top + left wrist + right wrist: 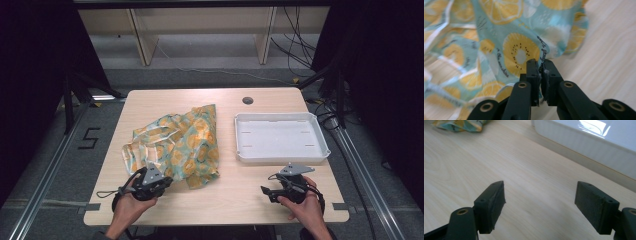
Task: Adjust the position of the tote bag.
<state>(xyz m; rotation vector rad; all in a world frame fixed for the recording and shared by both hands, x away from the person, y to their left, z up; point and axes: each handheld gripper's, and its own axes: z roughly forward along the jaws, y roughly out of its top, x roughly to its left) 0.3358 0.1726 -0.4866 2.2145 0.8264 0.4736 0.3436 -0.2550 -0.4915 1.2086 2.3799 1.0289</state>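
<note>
My left claw (pixel 540 65) pinches the edge of the crumpled teal, lemon-printed cloth (pixel 180 145) on the wooden desk (pixel 240 195). My right claw (pixel 540 202) rests with its jaws wide apart near the white plastic tray (pixel 322 150).

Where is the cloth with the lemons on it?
In the high view the lemon-print cloth lies crumpled on the left half of the table, left of the white tray, its near edge pinched by the left hand-held gripper.

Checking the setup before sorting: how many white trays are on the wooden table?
1. The white rectangular plastic tray sits empty on the right half of the light wooden table, beside the crumpled lemon-print teal cloth; nothing seems to hide another.
</note>
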